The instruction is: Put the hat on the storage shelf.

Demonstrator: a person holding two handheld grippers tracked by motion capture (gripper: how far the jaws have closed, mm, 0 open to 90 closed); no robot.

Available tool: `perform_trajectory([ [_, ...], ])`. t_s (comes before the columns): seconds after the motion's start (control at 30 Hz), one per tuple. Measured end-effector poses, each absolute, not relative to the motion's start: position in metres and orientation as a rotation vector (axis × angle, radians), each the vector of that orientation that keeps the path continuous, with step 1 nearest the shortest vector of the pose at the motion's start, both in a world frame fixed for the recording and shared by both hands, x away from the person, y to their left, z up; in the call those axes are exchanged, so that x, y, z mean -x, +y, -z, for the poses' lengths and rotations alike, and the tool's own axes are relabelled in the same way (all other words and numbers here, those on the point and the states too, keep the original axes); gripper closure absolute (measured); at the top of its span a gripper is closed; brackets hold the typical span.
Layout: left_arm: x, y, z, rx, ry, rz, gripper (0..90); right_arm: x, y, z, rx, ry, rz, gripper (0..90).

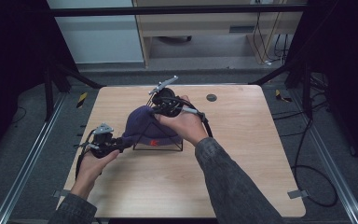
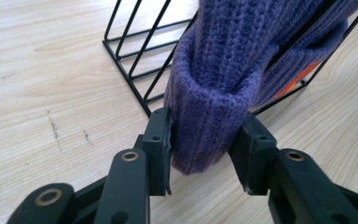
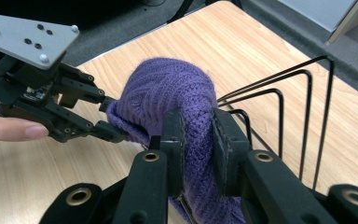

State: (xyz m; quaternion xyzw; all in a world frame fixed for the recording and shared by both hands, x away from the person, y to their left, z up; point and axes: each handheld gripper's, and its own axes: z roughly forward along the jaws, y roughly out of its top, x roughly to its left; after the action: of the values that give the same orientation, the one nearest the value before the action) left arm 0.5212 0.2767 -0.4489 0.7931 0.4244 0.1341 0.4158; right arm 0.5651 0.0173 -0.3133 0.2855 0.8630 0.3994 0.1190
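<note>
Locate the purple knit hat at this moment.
In the high view the purple knit hat sits mid-table, draped over the black wire rack, pinched at its left edge by the left gripper and at its top by the right gripper.

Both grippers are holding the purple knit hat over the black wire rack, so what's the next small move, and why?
Probably ease both grippers down together. The left gripper pinches the purple hat at its folded cuff, the right gripper clamps its other side, and the hat is only partly over the wire rack, so lowering should seat it.

A purple beanie (image 2: 242, 51) of chunky ribbed knit wool, soft and matt, drapes a thin glossy black wire rack (image 2: 135, 56) on a pale, smooth wood-grain tabletop (image 2: 42, 84); matt black plastic fingers (image 2: 161, 140).
</note>
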Motion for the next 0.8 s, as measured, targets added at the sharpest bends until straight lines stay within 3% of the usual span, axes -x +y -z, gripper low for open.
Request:
perform_trajectory([
  [0.17,-0.5215,0.2739,0.4511,-2.017,1.072,-0.370,59.4,-0.5673,0.0204,0.3139,-0.847,2.537,-1.154,75.8],
  [0.33,-0.5232,0.2755,0.4551,-2.011,1.105,-0.385,57.6,-0.5669,0.0221,0.3129,-0.867,2.534,-1.149,68.4],
  [0.63,-0.5238,0.2784,0.4572,-2.008,1.120,-0.389,59.2,-0.5639,0.0204,0.3093,-0.874,2.502,-1.185,63.3],
  [0.8,-0.5213,0.2836,0.4588,-2.017,1.149,-0.431,54.0,-0.5614,0.0172,0.3045,-0.882,2.490,-1.224,62.3],
])
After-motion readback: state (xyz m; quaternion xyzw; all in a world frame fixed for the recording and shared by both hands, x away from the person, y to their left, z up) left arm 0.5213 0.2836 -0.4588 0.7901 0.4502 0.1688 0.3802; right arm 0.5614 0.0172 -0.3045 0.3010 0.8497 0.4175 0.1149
